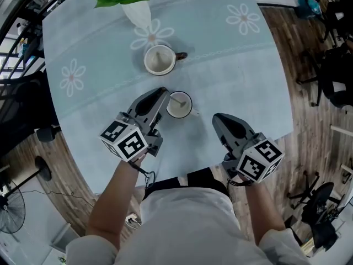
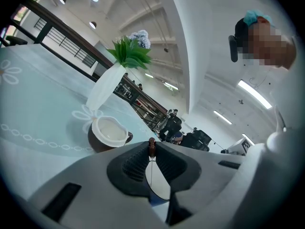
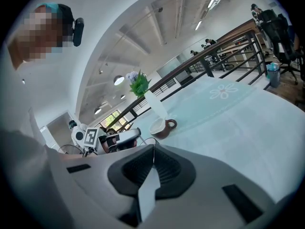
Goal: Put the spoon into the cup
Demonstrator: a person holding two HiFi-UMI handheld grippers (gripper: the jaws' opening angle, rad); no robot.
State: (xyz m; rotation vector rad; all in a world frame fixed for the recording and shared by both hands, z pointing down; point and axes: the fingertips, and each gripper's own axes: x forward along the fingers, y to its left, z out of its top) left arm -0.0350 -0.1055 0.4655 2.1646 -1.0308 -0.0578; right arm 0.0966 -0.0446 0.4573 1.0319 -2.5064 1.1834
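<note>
Pinched between the jaws of my left gripper (image 2: 151, 145) is the spoon (image 2: 151, 150). They are closed almost fully on its thin stem, and the brown end of the handle just shows at their tips. I grip it that high up so the bowl end hangs free below. In the head view the spoon's lower end appears to sit inside the cup (image 1: 190, 101), which stands right under and just ahead of those jaw tips. I judge the placing nearly done, with only the release left. Letting go gently matters, since a long stem could lever itself over the rim. My right gripper (image 1: 218, 118) hangs on the other side of the cup, near it but not touching. Its jaws are pressed together on nothing, held clear so the left has room. Farther ahead of both pairs of jaws stands a second cup (image 1: 146, 63) with a brown handle. Beyond that is a white vase (image 1: 138, 12) of green leaves, all on the pale blue flowered bench (image 1: 237, 76)
</note>
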